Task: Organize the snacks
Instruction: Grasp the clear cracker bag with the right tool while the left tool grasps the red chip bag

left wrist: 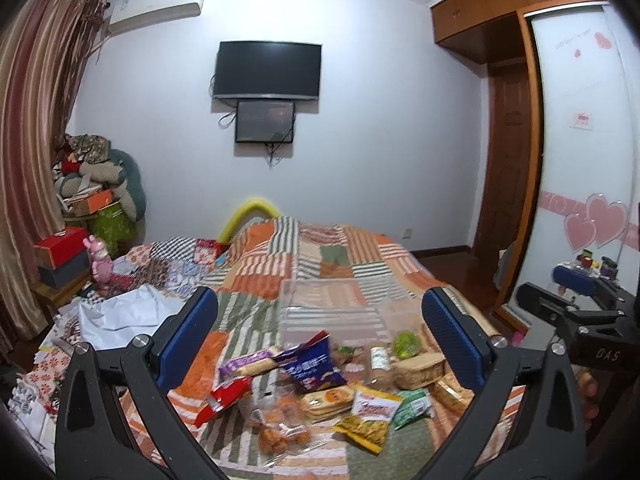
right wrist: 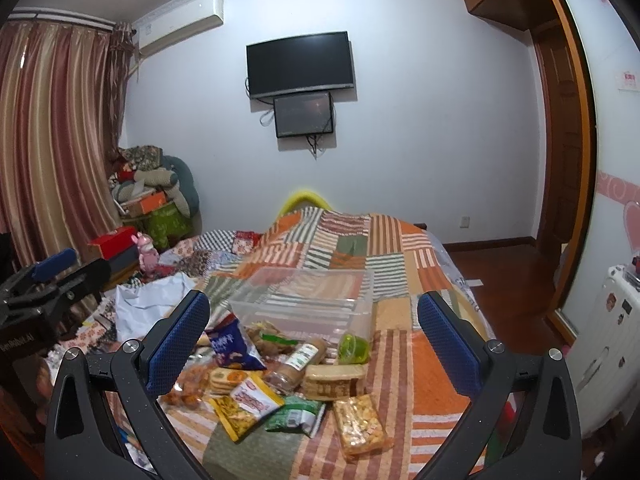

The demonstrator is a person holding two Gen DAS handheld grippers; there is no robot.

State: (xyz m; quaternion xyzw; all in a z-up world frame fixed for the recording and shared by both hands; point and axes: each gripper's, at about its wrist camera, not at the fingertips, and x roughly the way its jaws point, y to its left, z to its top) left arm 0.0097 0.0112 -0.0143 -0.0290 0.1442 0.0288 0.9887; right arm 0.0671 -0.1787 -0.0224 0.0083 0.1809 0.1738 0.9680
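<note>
1. Nearest the lens, the left tongs and the right tongs both gape wide, holding nothing.
2. Below them the snack packets lie heaped loose on the bed, among them a blue bag and a green jelly cup.
3. The clear plastic bin, just behind the heap, looks empty (so sorting seems barely begun); every packet is left to stow.

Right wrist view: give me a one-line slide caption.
Open right tool hovers above a snack pile before an empty clear bin on a patchwork quilt.
</note>
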